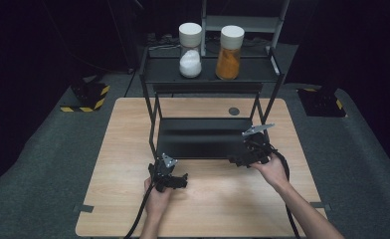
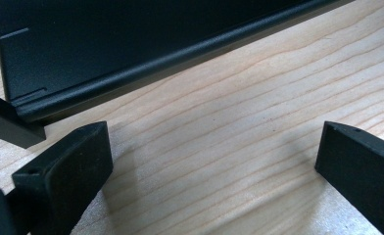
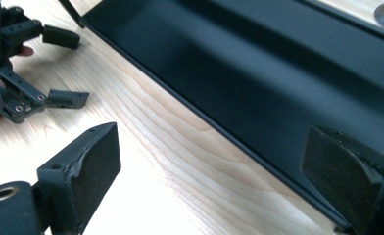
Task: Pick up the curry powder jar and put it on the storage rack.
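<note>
Lowering right gripper, jaws spread and empty, squarely over near-right rim of black rack's lower shelf, avoiding glancing contact.

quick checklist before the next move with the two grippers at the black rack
1. Left gripper jaws open, nothing between them: ok.
2. Right gripper jaws open, nothing held: ok.
3. Right gripper at the front edge of the rack's lower shelf, one jaw over it: ok.
4. Jar of white powder upright on the top shelf, lid on: ok.
5. Jar of orange powder upright beside it, lid on: ok.
6. Rack steady on the table: cannot tell.
</note>
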The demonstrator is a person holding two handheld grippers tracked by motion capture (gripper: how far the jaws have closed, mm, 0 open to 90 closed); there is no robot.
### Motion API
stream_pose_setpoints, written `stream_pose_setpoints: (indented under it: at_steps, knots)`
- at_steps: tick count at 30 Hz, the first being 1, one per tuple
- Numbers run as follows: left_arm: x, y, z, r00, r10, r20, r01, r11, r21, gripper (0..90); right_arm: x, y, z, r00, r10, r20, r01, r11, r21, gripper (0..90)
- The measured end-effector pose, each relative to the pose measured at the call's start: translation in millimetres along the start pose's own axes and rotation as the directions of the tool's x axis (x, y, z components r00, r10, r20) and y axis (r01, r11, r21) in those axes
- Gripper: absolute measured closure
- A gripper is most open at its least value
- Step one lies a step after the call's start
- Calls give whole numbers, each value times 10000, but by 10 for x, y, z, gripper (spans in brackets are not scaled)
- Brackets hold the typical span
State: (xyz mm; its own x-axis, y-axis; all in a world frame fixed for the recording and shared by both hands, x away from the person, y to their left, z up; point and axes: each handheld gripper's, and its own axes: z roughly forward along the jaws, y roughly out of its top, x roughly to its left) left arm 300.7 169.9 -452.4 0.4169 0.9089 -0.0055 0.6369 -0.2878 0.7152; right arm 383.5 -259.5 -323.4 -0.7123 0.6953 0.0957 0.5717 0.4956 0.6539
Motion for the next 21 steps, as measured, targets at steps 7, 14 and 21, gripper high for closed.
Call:
stream_pose_setpoints:
  at_steps: [7,14,21]
  knots:
    - [0,0,0,10000,1,0,-1,10000,0,5,13,-127,127,9999,112,-19,-111,9998,147,77]
    - [2,3,-1,10000,40,-5,-40,10000,21,5,33,-252,274,9997,245,91,-248,9990,361,77]
    - [2,3,-2,10000,42,-6,-42,10000,20,4,109,-389,421,9994,114,325,-135,9979,631,78]
